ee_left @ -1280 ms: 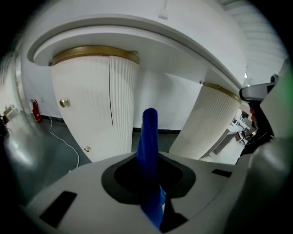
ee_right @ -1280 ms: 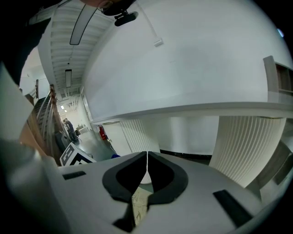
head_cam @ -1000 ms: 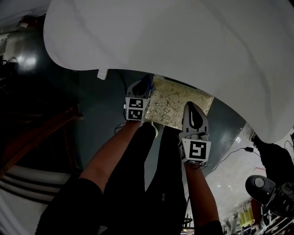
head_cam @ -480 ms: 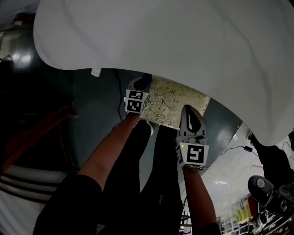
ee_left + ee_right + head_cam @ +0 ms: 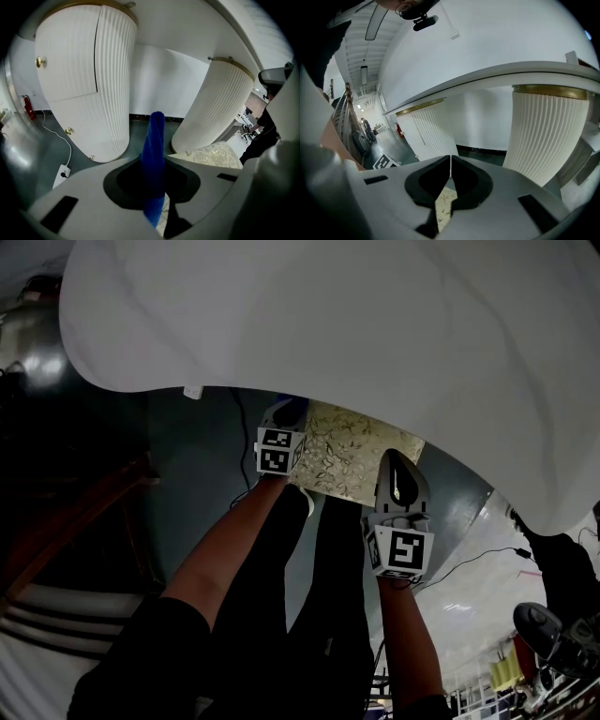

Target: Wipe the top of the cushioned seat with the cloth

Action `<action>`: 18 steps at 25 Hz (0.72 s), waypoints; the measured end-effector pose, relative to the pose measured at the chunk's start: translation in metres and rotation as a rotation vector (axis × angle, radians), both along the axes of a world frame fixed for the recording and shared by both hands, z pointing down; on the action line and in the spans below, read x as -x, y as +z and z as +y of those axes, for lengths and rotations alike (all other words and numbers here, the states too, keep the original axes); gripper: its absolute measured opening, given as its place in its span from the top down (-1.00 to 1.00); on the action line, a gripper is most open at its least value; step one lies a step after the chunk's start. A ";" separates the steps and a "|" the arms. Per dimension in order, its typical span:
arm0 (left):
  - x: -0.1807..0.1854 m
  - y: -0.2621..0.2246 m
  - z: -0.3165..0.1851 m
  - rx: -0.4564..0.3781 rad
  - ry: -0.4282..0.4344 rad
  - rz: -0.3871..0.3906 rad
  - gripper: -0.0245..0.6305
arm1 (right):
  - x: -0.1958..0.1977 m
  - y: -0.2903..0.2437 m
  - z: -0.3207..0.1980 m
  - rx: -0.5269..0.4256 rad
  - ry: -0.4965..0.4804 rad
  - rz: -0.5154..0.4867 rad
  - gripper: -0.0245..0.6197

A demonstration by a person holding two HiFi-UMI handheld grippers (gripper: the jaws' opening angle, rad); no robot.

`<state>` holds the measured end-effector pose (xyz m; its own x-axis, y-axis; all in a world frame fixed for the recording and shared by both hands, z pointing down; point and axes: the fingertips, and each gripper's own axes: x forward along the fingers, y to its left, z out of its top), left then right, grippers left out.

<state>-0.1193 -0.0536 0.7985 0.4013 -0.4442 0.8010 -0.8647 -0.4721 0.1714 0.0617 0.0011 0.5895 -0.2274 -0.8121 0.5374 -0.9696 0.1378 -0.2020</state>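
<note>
Left hand-held gripper (image 5: 281, 420): just left of centre in the head view, jaws clamped on the cloth.
Cloth (image 5: 153, 150): blue, standing up between those jaws as a narrow strip, by the seat's left corner. Whether it touches the seat cannot be told.
Right hand-held gripper (image 5: 395, 461): right of centre, over the seat's near right edge, jaws pressed together on nothing, with only a thin seam between them.
Cushioned seat (image 5: 352, 454): cream fabric with a dark sprig pattern, mid-frame between the two grippers, its far side hidden under the white top.
Worktop (image 5: 375, 324): white and curved, filling the upper half of the head view.
Pedestals (image 5: 89, 84): white, ribbed and gold-rimmed, under the worktop.
Floor (image 5: 202, 465): dark grey-green, with a power strip (image 5: 62, 172) and its white cable at lower left in the left gripper view.
</note>
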 end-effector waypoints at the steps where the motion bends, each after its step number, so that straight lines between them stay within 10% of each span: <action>1: -0.001 0.000 0.001 0.001 -0.008 0.001 0.68 | -0.003 0.002 0.001 0.003 0.008 -0.002 0.80; 18: -0.018 -0.010 0.012 -0.041 0.010 -0.016 0.67 | -0.010 -0.004 0.008 -0.024 -0.008 0.016 0.81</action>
<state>-0.1015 -0.0417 0.7889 0.3930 -0.4734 0.7883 -0.8626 -0.4867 0.1377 0.0717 0.0090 0.5854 -0.2251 -0.8233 0.5211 -0.9716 0.1500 -0.1828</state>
